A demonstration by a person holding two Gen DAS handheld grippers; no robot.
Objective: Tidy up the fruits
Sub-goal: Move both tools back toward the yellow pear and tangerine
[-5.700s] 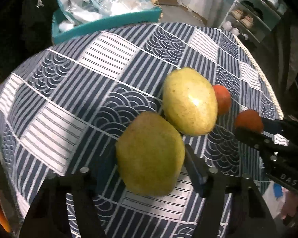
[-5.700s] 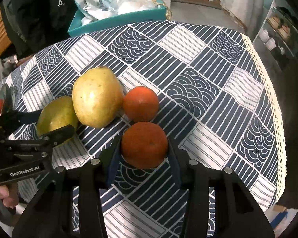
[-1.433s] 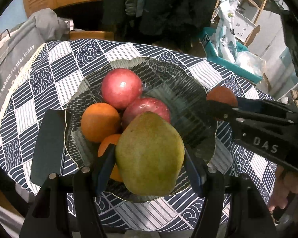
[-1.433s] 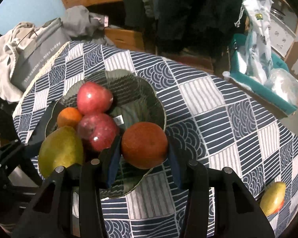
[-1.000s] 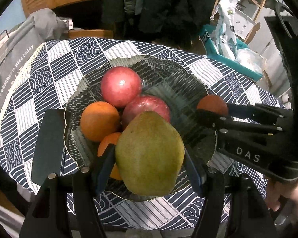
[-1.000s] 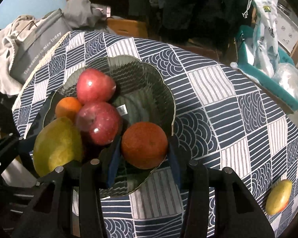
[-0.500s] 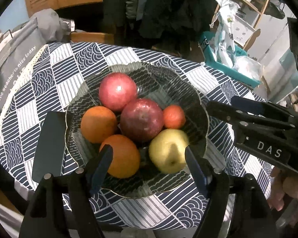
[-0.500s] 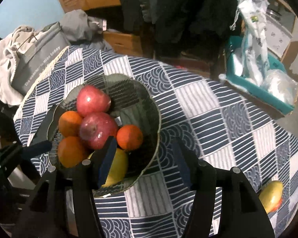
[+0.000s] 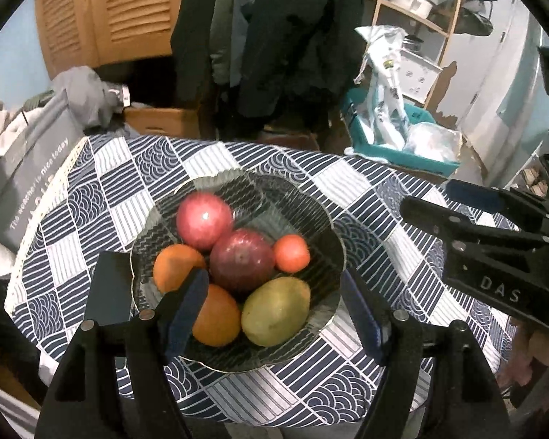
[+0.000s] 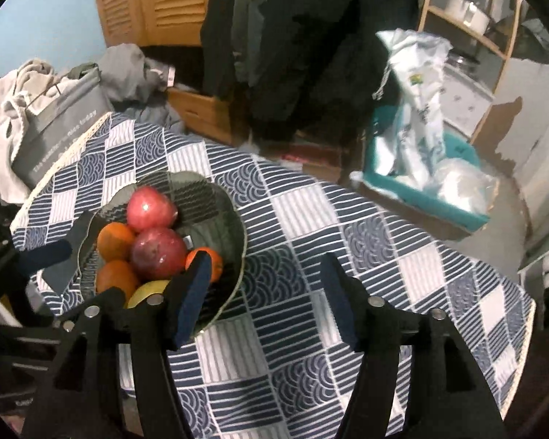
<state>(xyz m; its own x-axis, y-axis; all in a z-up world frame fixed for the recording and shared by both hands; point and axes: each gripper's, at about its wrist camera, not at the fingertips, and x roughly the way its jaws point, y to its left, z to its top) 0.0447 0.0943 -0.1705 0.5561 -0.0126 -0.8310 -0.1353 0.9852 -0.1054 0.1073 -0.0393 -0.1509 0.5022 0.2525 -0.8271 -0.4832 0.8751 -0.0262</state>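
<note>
A dark glass bowl (image 9: 322,226) on the patterned tablecloth holds two red apples (image 9: 204,220), several oranges (image 9: 216,314) and a green-yellow mango (image 9: 276,311). My left gripper (image 9: 274,303) is open and empty, raised above the bowl's near side. My right gripper (image 10: 263,285) is open and empty, above the cloth just right of the bowl (image 10: 234,226). It also shows at the right of the left wrist view (image 9: 494,241). In the right wrist view the mango (image 10: 146,291) is partly hidden behind the left finger.
The round table (image 10: 384,256) has its edge close on the left and front. A grey bag (image 9: 25,168) stands past the left edge. A teal bin (image 10: 421,186) with plastic bags sits behind the table, with hanging coats and shelves beyond.
Both grippers opened and let the mango and the orange into the bowl. Both have since pulled back and up from the bowl, and the right one swung right.
</note>
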